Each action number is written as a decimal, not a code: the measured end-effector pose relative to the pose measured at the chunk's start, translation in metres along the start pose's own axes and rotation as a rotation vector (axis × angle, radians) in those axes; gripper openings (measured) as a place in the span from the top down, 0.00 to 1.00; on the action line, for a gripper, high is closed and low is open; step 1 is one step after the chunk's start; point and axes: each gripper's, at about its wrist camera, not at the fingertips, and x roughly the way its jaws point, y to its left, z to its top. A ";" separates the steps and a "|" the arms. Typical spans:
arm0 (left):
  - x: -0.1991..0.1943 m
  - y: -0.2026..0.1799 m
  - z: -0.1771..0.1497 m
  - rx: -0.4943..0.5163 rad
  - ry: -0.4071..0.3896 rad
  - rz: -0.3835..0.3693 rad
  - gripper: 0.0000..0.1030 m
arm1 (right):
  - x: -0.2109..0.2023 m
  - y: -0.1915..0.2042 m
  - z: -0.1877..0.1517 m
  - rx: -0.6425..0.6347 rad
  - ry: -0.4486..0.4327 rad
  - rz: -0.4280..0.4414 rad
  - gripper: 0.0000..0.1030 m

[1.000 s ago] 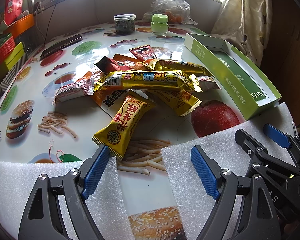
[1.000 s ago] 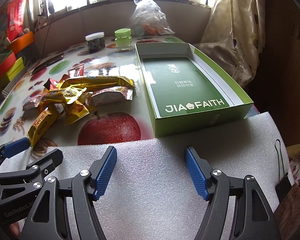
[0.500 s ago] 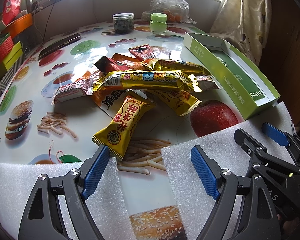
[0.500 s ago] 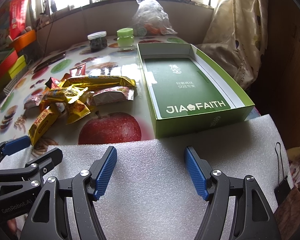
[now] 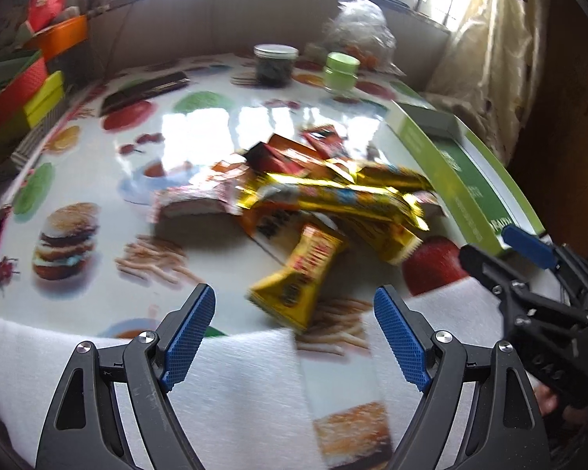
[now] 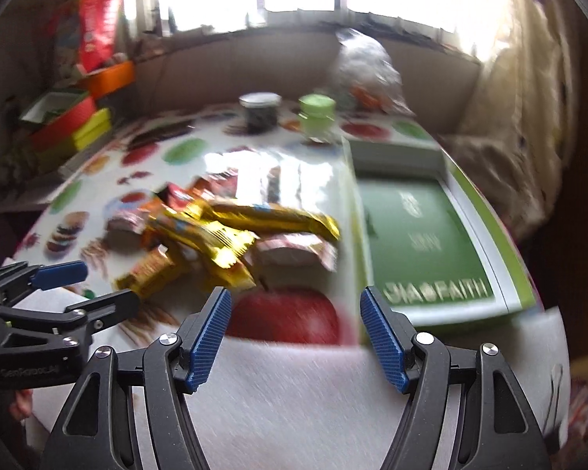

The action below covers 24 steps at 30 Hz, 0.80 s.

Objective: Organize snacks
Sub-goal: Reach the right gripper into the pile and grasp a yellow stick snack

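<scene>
- Reach step, judging by blur: left tongs [image 5: 294, 323] and right tongs [image 6: 296, 321] wide, nothing held.
- Snack pile [image 5: 317, 199] loose on counter [image 5: 200, 133], beside empty green box [image 6: 423, 243].
- Next: close on nearest yellow packet [image 5: 298, 278], carry to box.

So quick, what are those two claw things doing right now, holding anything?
Left gripper: open, holding nothing.
Right gripper: open, holding nothing.
</scene>
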 end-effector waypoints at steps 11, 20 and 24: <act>0.017 0.020 0.006 -0.012 0.038 0.004 0.19 | 0.024 0.037 0.032 -0.168 0.002 0.082 0.35; 0.025 0.022 0.005 0.024 0.073 -0.024 0.19 | 0.048 0.042 0.045 -0.281 0.060 0.211 0.38; 0.026 0.021 0.003 0.034 0.083 -0.036 0.19 | 0.059 0.053 0.049 -0.353 0.091 0.231 0.43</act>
